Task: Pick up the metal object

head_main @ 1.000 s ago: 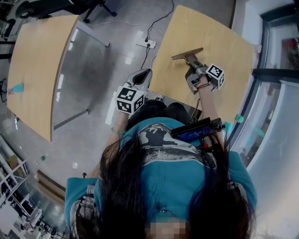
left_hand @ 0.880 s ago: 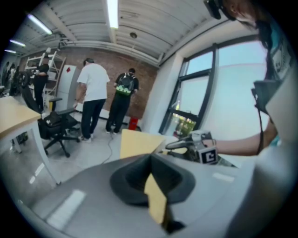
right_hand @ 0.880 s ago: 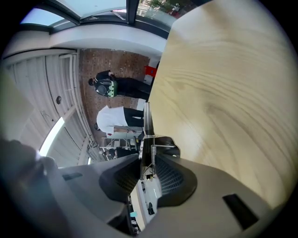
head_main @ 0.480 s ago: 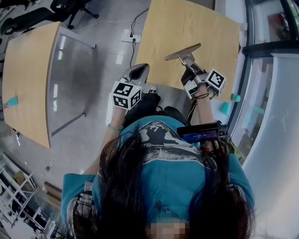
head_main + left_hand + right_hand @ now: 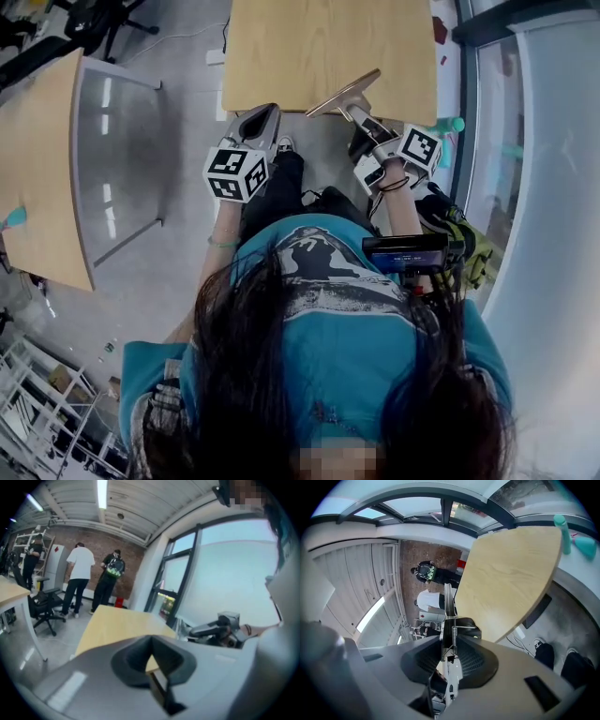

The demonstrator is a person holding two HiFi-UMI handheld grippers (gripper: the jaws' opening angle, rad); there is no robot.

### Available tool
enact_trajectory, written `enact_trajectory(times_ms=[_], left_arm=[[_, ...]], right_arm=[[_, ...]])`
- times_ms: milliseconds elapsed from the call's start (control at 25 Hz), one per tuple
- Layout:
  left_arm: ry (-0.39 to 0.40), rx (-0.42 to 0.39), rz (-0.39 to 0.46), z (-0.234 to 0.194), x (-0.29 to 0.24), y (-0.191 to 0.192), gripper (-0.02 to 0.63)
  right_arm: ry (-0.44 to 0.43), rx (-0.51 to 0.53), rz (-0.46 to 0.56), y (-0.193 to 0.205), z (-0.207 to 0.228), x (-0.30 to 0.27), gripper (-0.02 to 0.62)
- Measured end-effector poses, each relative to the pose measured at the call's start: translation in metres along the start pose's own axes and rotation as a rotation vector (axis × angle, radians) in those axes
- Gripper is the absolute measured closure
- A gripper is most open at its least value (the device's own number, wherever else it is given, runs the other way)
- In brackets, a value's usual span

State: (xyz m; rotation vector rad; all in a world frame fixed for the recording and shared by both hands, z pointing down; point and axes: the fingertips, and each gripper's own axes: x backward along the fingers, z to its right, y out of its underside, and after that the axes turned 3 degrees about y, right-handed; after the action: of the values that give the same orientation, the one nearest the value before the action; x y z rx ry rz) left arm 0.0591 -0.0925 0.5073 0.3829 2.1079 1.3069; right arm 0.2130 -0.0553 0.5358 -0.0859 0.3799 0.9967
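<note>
The metal object [image 5: 339, 94] is held in the right tongs [image 5: 361, 117]. Their jaws are pressed on its narrow stem with the small spring, so they stay a little apart. Its flat plate end lies over the near edge of the bench [image 5: 309, 47]; we cannot tell if it touches the wood. The left tongs [image 5: 262, 120] are just beside, above the floor [image 5: 131, 141], with jaws brought together and nothing between them. Farther away, the left gripper view shows two persons [image 5: 79, 581] standing before a brick wall [image 5: 96, 543], near a black office chair [image 5: 42, 606].
</note>
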Motion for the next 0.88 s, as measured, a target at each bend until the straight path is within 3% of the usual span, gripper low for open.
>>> enact_trajectory(times_ms=[360, 480, 640, 880], left_arm=[[-0.042, 0.011, -0.018, 0.088, 0.058, 0.060, 0.603], [-0.069, 0.018, -0.036, 0.094, 0.076, 0.074, 0.603], [-0.107, -0.001, -0.038, 0.091, 0.093, 0.078, 0.603], [-0.111, -0.018, -0.035, 0.128, 0.131, 0.114, 0.603]], right_arm=[[0.001, -0.003, -0.009, 0.044, 0.031, 0.095, 0.498], [0.012, -0.017, -0.018, 0.055, 0.039, 0.103, 0.498], [-0.035, -0.027, -0.033, 0.066, 0.042, 0.096, 0.498], [-0.066, -0.027, -0.035, 0.110, 0.059, 0.136, 0.497]])
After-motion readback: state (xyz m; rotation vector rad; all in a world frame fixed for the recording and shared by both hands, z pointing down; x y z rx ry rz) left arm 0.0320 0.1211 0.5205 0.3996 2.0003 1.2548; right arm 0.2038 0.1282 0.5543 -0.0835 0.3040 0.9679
